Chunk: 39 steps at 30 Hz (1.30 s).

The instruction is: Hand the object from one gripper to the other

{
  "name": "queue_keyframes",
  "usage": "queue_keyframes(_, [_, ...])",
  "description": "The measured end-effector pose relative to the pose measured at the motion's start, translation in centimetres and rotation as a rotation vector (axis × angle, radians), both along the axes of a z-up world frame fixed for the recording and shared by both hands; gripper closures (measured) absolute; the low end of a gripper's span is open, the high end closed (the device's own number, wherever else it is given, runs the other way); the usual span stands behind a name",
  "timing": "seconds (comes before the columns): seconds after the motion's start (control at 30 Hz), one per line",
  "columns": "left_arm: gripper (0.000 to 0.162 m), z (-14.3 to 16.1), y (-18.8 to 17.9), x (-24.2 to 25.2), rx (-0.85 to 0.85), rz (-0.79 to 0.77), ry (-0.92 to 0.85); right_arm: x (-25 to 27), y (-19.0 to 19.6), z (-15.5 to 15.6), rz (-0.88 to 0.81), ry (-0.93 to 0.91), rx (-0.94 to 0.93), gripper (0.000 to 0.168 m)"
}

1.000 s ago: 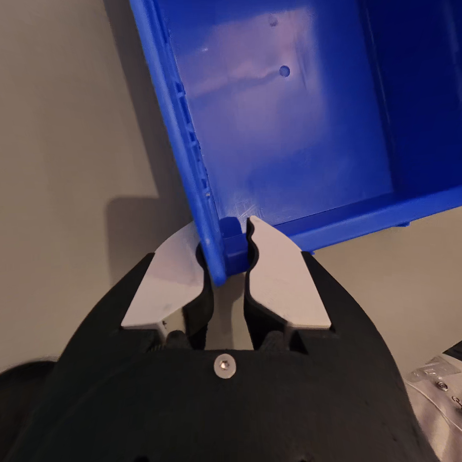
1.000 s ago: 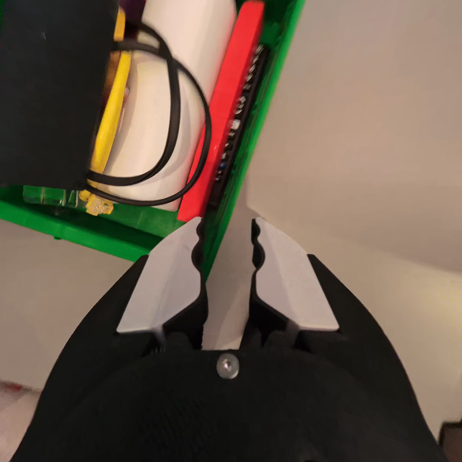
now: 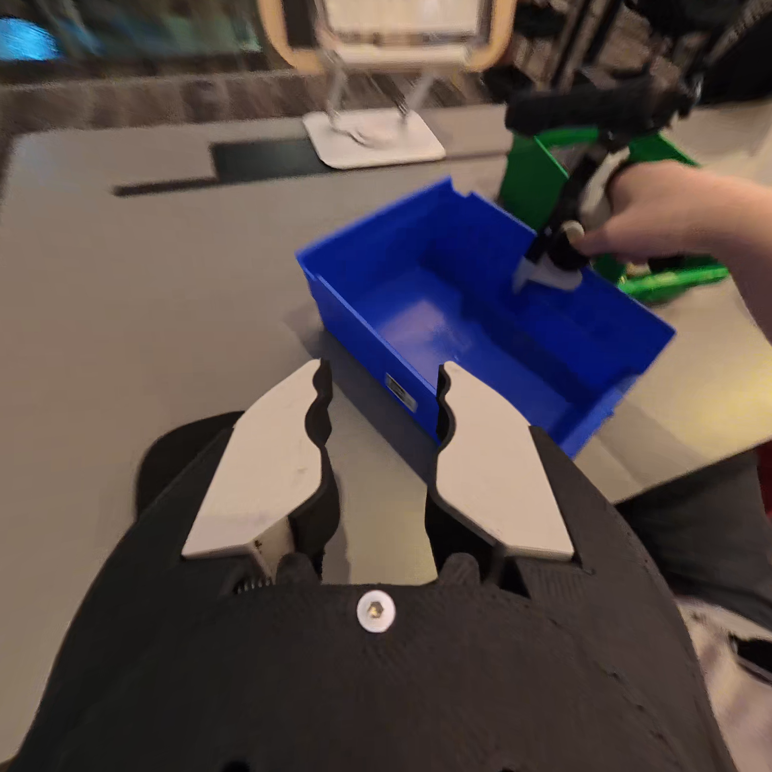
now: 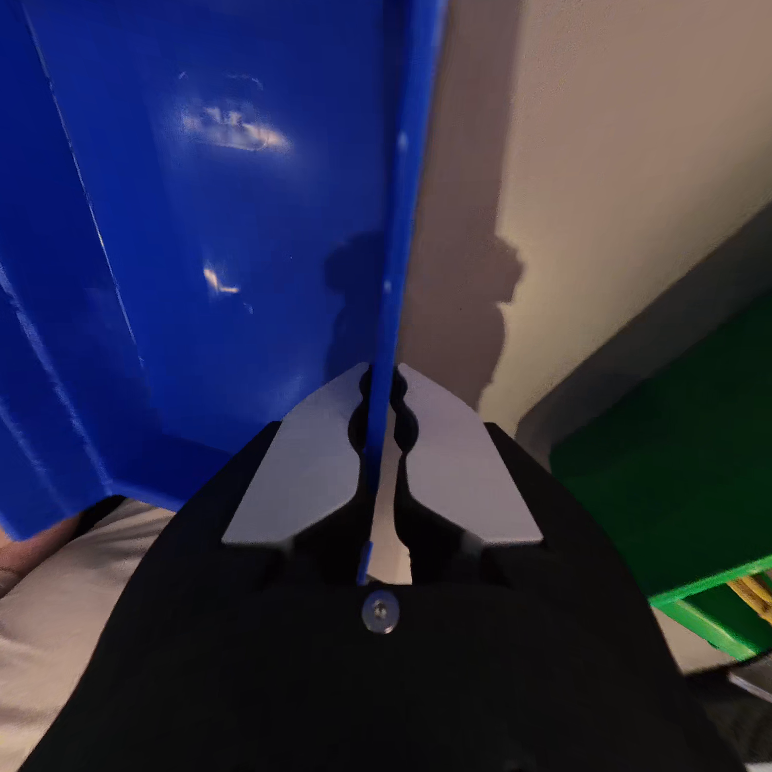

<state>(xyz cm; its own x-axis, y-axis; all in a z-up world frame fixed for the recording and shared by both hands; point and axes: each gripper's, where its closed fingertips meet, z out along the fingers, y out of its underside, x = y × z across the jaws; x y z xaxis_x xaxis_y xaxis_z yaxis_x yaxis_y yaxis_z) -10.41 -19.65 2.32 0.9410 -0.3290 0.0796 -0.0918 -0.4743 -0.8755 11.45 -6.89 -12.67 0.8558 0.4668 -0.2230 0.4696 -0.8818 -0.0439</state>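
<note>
Your left hand-held gripper (image 3: 382, 376) is spread wide and holds nothing; it hangs just short of the blue bin (image 3: 438, 317), apart from its near wall. The blue bin sits on the grey tabletop (image 3: 125, 292), tilted in view, nothing inside it. Your right hand-held gripper (image 4: 381, 369) is pinched narrow on the bin's thin side wall (image 4: 401, 209), one finger inside the bin, one outside, pads touching the plastic. From the left wrist view that same gripper (image 3: 543, 271) shows at the far side wall, with your hand (image 3: 664, 217) behind it. A green bin (image 3: 539, 179) stands just behind the blue one; the right wrist view shows it (image 4: 668, 480) to the right, apart from the blue wall, something yellow inside at the corner. A white stand base (image 3: 376, 142) sits farther back on the tabletop, blurred. A small label (image 3: 400, 392) is on the blue bin's near outer wall.
</note>
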Motion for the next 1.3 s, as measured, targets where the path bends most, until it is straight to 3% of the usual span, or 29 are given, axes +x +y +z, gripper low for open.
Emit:
queue_keyframes(0.03, [0.114, 1.3, 0.1, -0.8, 0.025, 0.036, -0.011, -0.2, 0.1, 0.6, 0.019, -0.015, -0.012, 0.16])
queue_keyframes(0.17, [0.11, 5.9, 0.4, -2.9, 0.114, 0.102, -0.074, 0.3, 0.9, 5.3, 0.108, -0.092, 0.021, 0.16])
queue_keyframes(0.33, [0.103, 8.8, 2.1, -2.3, 0.142, 0.084, -0.132, 7.0, 2.3, 15.9, 0.078, -0.032, 0.139, 0.16])
queue_keyframes(0.47, [0.099, 6.2, 5.0, 5.4, -0.013, -0.184, -0.187, 20.8, 1.5, 23.7, -0.122, -0.05, 0.219, 0.16])
queue_keyframes(0.57, [0.098, 1.6, 7.6, 15.1, -0.206, -0.445, -0.21, 33.0, -1.3, 26.1, -0.36, -0.114, 0.246, 0.161])
queue_keyframes(0.7, [0.096, -4.5, 13.1, 25.7, -0.412, -0.524, -0.185, 46.2, -7.6, 24.2, -0.651, -0.179, 0.206, 0.16])
queue_keyframes(0.87, [0.103, -8.7, 16.4, 32.3, -0.594, -0.538, -0.03, 54.3, -14.5, 17.3, -0.855, -0.155, 0.059, 0.159])
queue_keyframes(1.03, [0.109, -12.8, 16.6, 32.8, -0.788, -0.545, 0.264, 56.9, -17.4, 12.7, -0.884, -0.189, -0.039, 0.159])
queue_keyframes(1.07, [0.102, -13.3, 16.4, 33.0, -0.824, -0.562, 0.298, 57.1, -17.4, 12.2, -0.876, -0.198, -0.044, 0.16])
queue_keyframes(1.13, [0.139, -13.1, 14.9, 34.0, -0.977, -0.623, 0.238, 57.0, -16.8, 11.6, -0.865, -0.204, -0.044, 0.159])
queue_keyframes(1.3, [0.15, -13.2, 16.7, 31.9, -1.084, -0.588, 0.375, 54.9, -13.9, 11.6, -0.833, -0.152, -0.006, 0.159])
